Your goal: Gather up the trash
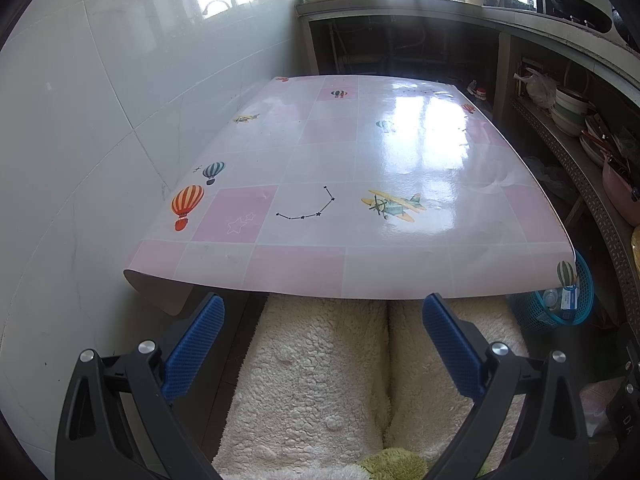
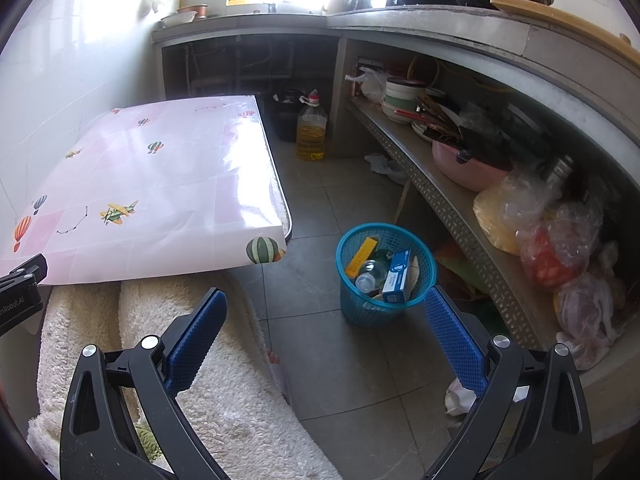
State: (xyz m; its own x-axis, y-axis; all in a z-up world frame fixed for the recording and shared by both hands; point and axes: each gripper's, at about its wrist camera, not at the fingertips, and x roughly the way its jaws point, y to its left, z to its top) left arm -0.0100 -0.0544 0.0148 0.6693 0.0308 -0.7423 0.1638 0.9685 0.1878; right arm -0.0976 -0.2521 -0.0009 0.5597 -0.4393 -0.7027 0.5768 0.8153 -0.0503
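Note:
A blue mesh trash basket point(image 2: 360, 312) stands on the tiled floor beside the table's corner. It holds a yellow box point(image 2: 361, 258), a clear plastic bottle point(image 2: 370, 274) and a blue-and-white box point(image 2: 396, 278). My right gripper point(image 2: 326, 296) hangs open and empty just short of the basket. A crumpled white paper point(image 2: 460, 396) lies on the floor by its right finger. My left gripper point(image 1: 324, 304) is open and empty at the near edge of the table point(image 1: 320, 152), whose pink balloon-print cloth is bare. The basket point(image 1: 532, 316) shows at the right in the left wrist view.
A person's legs in cream fleece point(image 1: 320, 380) lie under both grippers. A white tiled wall point(image 1: 80, 140) runs along the table's left side. A cluttered shelf point(image 2: 460, 208) with bowls and bags curves along the right. An oil bottle point(image 2: 311, 128) and white scrap point(image 2: 380, 164) sit on the floor.

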